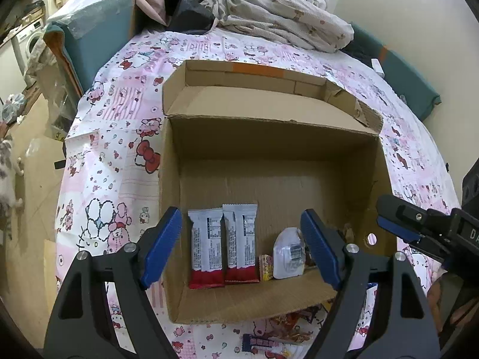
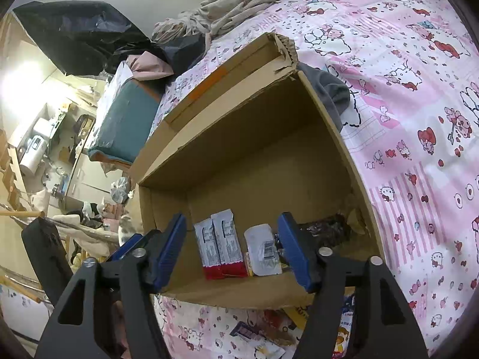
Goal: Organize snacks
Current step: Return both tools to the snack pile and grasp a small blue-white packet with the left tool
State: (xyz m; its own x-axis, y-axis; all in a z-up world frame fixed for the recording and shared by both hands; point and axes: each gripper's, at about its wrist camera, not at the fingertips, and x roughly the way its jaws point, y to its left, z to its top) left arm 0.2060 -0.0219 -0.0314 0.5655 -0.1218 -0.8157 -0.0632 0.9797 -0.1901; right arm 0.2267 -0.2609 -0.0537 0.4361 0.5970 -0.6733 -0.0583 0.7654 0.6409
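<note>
surface: pink cartoon-print bedsheet (image 1: 119,137) covers the bed you are working over, with a rumpled blanket (image 1: 284,18) heaped at the far end and a teal cushion (image 1: 98,39) at the far left.
box: open cardboard box (image 1: 269,137) sits on the sheet in front of you, its far flap folded back flat.
snacks in box: two white-and-red wrappers (image 1: 224,245) stand side by side against the near wall, touching each other; just to their right is a small yellow-pink packet (image 1: 265,266), then a white pouch (image 1: 289,254) with a barcode label. from your right wrist view a dark crinkly packet (image 2: 326,230) lies further right along the box floor.
snacks outside: a few loose packets (image 1: 269,344) lie on the sheet just in front of the box's near wall.
your left gripper (image 1: 242,248): jaws spread wide with nothing between the blue pads, hovering over the near edge of the box, framing the wrappers and pouch.
your right gripper (image 2: 233,251): also spread wide and holding nothing, above the near wall of the box; in the left wrist view it shows at the right edge beside the box's right wall.
background: cluttered room with a washing machine (image 1: 30,39) off to the far left.
</note>
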